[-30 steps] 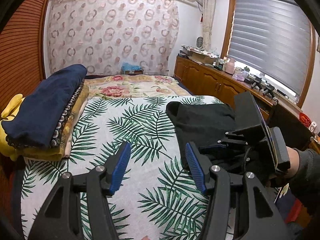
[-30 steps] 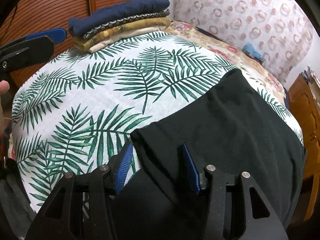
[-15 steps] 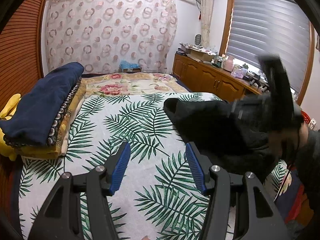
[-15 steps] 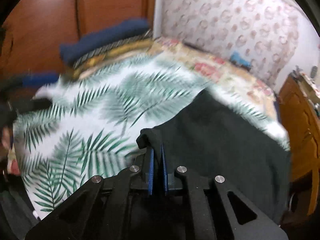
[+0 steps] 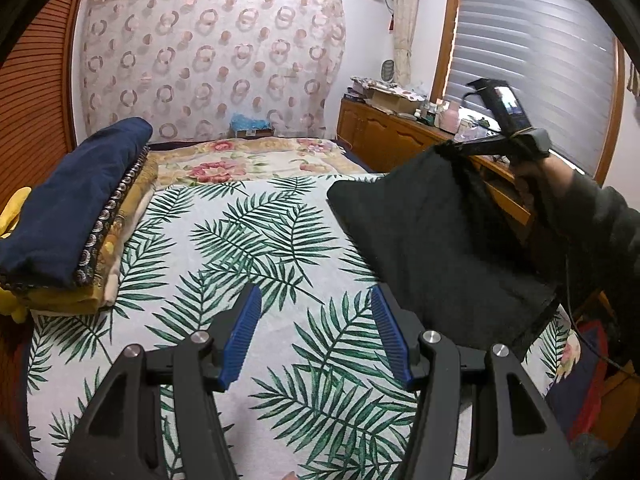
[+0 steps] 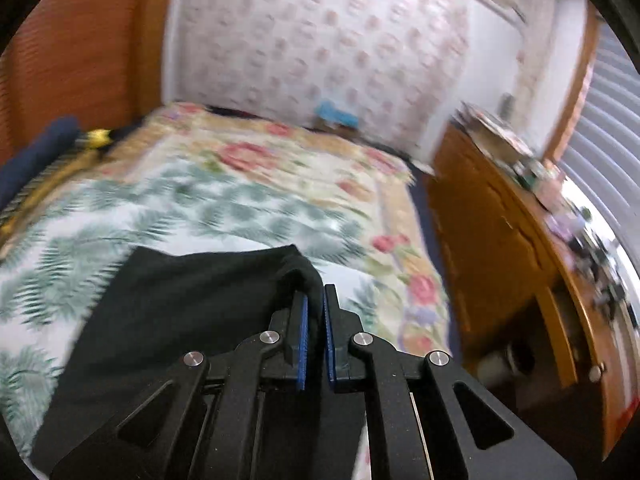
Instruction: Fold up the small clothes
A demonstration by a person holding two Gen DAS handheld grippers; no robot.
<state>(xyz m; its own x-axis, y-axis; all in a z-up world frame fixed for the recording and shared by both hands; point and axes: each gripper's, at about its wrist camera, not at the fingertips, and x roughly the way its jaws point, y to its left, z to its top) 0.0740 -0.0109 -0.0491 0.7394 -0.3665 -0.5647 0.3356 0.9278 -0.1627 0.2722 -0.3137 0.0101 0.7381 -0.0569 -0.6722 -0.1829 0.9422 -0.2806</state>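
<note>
Your right gripper (image 6: pixel 314 320) pinches a corner of the black garment (image 5: pixel 432 248), hoisting it at the right of the frame so it hangs free to fold, while your left gripper (image 5: pixel 316 336) waits spread over the leaf-print bed (image 5: pixel 240 240), folded pile (image 5: pixel 68 208) upper left.
</note>
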